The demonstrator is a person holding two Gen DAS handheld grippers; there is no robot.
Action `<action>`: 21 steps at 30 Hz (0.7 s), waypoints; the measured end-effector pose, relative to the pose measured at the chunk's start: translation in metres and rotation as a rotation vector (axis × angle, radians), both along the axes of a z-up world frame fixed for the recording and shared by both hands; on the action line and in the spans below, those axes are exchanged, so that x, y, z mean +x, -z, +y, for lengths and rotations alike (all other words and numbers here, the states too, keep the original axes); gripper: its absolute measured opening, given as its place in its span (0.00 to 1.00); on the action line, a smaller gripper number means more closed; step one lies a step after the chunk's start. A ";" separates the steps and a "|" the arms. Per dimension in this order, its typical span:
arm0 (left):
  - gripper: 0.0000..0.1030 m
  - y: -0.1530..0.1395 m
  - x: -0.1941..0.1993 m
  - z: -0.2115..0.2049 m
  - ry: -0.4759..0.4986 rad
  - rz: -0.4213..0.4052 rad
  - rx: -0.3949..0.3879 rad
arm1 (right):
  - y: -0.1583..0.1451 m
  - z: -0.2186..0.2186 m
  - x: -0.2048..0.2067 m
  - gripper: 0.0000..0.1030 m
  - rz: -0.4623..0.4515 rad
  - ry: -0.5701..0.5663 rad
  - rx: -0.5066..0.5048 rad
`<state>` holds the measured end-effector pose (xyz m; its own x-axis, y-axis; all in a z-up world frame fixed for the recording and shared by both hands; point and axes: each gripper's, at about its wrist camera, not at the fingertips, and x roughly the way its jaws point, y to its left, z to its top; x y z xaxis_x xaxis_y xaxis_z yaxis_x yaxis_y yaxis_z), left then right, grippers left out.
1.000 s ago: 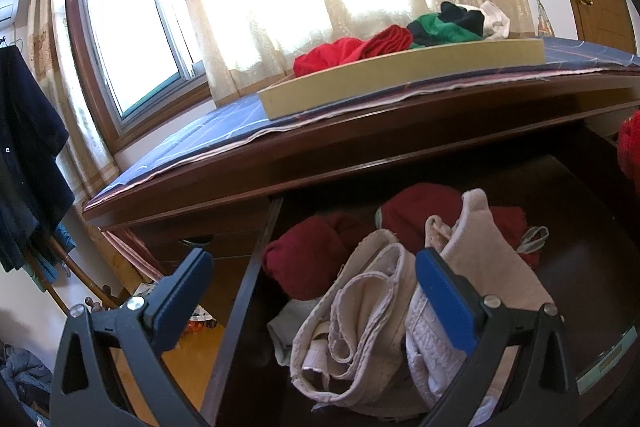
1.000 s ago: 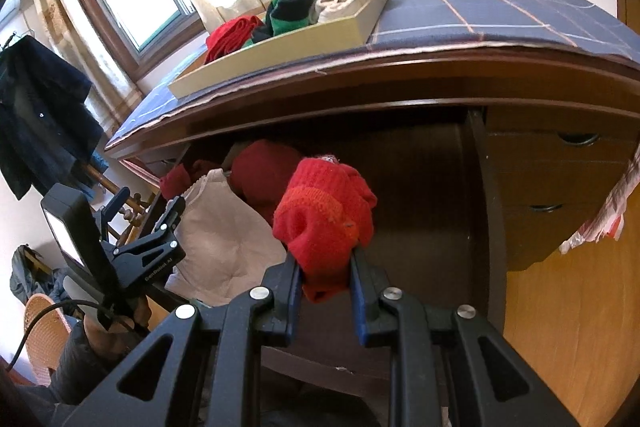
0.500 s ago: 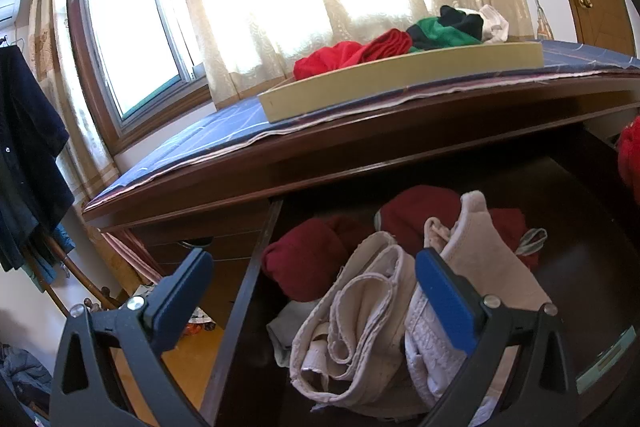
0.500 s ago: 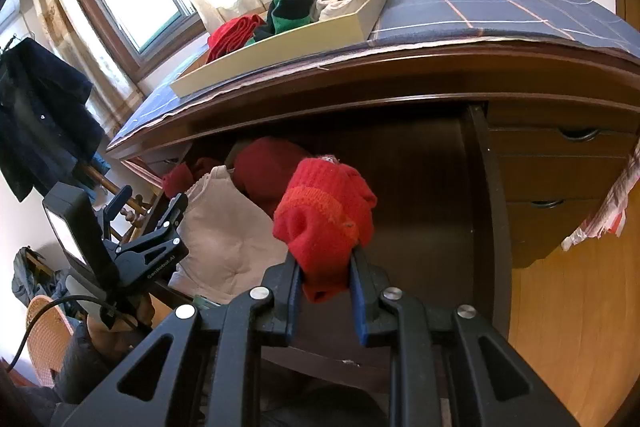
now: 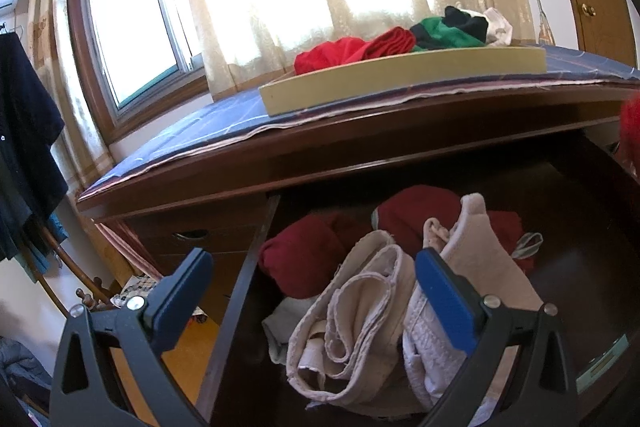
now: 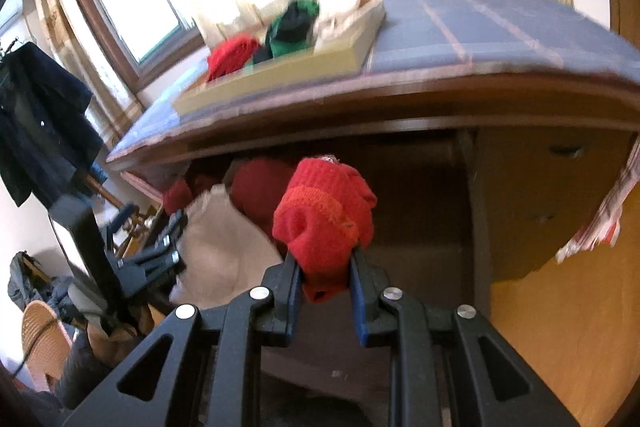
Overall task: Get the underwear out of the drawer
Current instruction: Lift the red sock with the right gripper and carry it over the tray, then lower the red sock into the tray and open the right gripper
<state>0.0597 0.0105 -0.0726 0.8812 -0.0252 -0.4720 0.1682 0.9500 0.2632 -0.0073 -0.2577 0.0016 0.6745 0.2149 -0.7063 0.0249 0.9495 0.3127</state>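
1. The right tongs [image 6: 323, 277] are pinching a bright red knitted garment [image 6: 325, 215], held in the air above the open drawer [image 6: 424, 227].
2. The left tongs [image 5: 310, 291] are spread wide with nothing between the pads, poised over the drawer's left edge.
3. In the drawer, at 12 o'clock from the left tongs, lie beige folded garments [image 5: 360, 311] and dark red bundles [image 5: 304, 259].
4. On the table [image 5: 208, 123], at 1 o'clock in the left view, a shallow yellow tray [image 5: 400, 83] carries red, green, black and white clothes [image 5: 404, 41].
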 end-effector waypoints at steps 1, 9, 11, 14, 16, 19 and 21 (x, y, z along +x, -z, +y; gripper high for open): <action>1.00 0.000 0.001 0.000 -0.002 -0.006 0.008 | -0.006 -0.002 0.003 0.23 -0.016 0.003 -0.005; 1.00 0.002 0.001 -0.002 -0.006 -0.019 0.026 | -0.055 -0.003 0.040 0.23 -0.139 0.009 -0.095; 1.00 0.001 0.000 -0.002 -0.007 -0.018 0.026 | -0.062 -0.008 0.052 0.23 -0.155 0.025 -0.121; 1.00 0.002 0.000 -0.002 -0.006 -0.019 0.026 | -0.069 -0.017 0.079 0.23 -0.152 0.037 -0.148; 1.00 0.002 0.000 -0.003 -0.007 -0.022 0.029 | -0.069 -0.015 0.096 0.23 -0.152 0.031 -0.182; 1.00 0.001 -0.001 -0.002 -0.007 -0.023 0.031 | -0.065 -0.007 0.125 0.23 -0.150 0.002 -0.227; 1.00 0.002 -0.001 -0.003 -0.006 -0.022 0.028 | -0.058 -0.004 0.142 0.23 -0.130 0.004 -0.244</action>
<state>0.0586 0.0078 -0.0742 0.8914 -0.0067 -0.4531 0.1563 0.9431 0.2936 0.1348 -0.2613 0.0601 0.7637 0.0462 -0.6440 0.0031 0.9972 0.0753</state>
